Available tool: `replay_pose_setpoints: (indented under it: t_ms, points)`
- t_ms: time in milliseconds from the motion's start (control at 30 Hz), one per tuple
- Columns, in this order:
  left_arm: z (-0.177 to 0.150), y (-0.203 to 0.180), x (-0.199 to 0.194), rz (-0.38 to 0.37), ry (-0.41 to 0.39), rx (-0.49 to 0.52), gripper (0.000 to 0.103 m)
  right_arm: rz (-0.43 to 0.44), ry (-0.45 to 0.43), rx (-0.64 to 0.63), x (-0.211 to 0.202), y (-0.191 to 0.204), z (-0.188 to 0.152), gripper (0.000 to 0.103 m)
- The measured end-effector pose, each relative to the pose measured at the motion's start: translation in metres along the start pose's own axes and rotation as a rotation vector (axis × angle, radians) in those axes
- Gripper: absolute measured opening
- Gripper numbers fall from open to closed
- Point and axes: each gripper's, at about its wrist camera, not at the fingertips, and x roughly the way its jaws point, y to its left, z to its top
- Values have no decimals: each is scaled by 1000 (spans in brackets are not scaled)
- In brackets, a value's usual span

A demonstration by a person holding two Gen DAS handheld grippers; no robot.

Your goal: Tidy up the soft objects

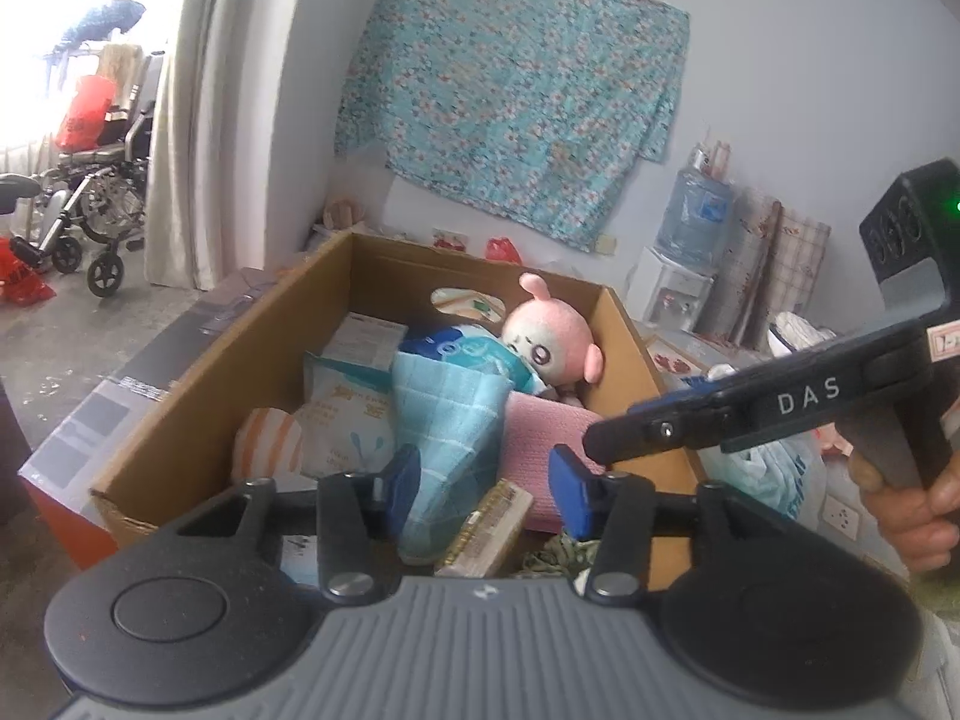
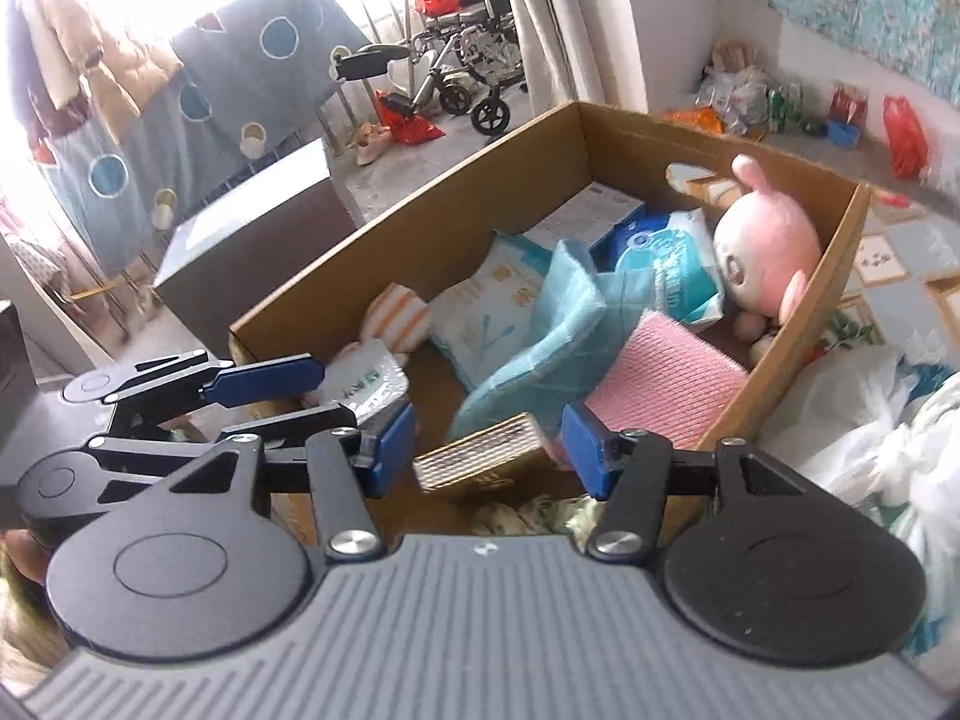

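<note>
Hovering over the box (image 2: 336, 276) with both grippers — left (image 1: 486, 480), right (image 2: 489, 447) — released and empty, we should leave the blue cloth (image 2: 540, 336) lying inside and lift straight up, clear of the cardboard rim.

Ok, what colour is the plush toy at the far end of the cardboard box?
Pink with a white face; the plush toy shows best in the right wrist view.

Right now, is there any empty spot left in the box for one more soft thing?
Yes: bare cardboard floor between the striped orange cloth, white pouch and teal towel. The far right side, around the pink plush, is crowded.
</note>
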Motion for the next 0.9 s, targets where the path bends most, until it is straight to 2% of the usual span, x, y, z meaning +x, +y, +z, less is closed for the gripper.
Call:
replay_pose_setpoints:
  t_ms: [67,200,300,500,733,900]
  points:
    - [0,6,-9,24,-30,-19,57,27,26,16,7,0,4,51]
    - [-1,19,-25,76,-80,-59,58,56,89,0,29,10,18,36]
    - [-3,29,-31,93,-90,-83,59,58,157,-17,57,18,25,32]
    - [-9,46,-33,102,-85,-136,59,-29,292,-57,102,22,18,30]
    - [-14,55,-35,101,-92,-170,59,-37,352,-79,99,23,9,30]
    - [-15,57,-34,91,-101,-176,59,-3,406,-55,100,23,4,30]
